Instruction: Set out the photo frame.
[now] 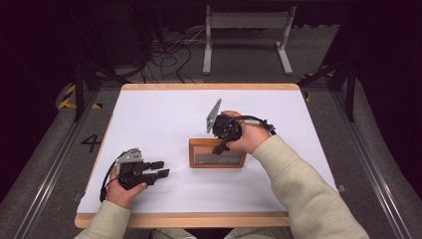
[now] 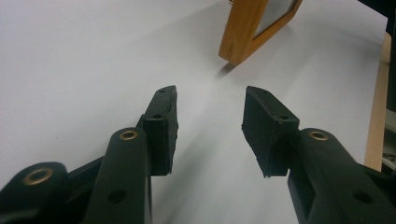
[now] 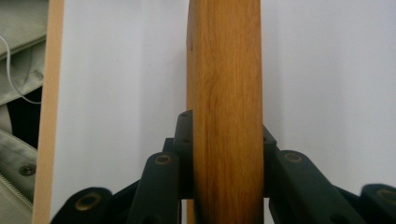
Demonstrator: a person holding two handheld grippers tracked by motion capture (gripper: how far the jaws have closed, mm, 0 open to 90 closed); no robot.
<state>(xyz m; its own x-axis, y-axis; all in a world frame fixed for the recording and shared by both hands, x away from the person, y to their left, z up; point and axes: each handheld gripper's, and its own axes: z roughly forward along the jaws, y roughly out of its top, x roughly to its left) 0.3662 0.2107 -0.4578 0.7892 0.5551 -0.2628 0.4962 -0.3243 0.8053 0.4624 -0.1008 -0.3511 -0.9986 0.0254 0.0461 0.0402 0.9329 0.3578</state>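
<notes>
A wooden picture frame (image 1: 217,153) with a grey pane sits at the table's middle, face turned up toward the high camera. My right gripper (image 1: 219,148) comes down on its top edge and is shut on it. In the right gripper view the jaws of the right gripper (image 3: 226,122) clamp both faces of the frame's wooden edge (image 3: 226,84). In the left gripper view the frame (image 2: 243,32) is tilted, one corner just above its shadow. My left gripper (image 1: 160,170) rests near the table's front left, open and with nothing between its fingers (image 2: 161,119).
The white table top (image 1: 159,114) has a wooden rim (image 1: 199,219). On the floor behind stand a white metal stand (image 1: 246,37) and loose cables (image 1: 169,57). A "4" mark (image 1: 91,143) lies on the floor at left.
</notes>
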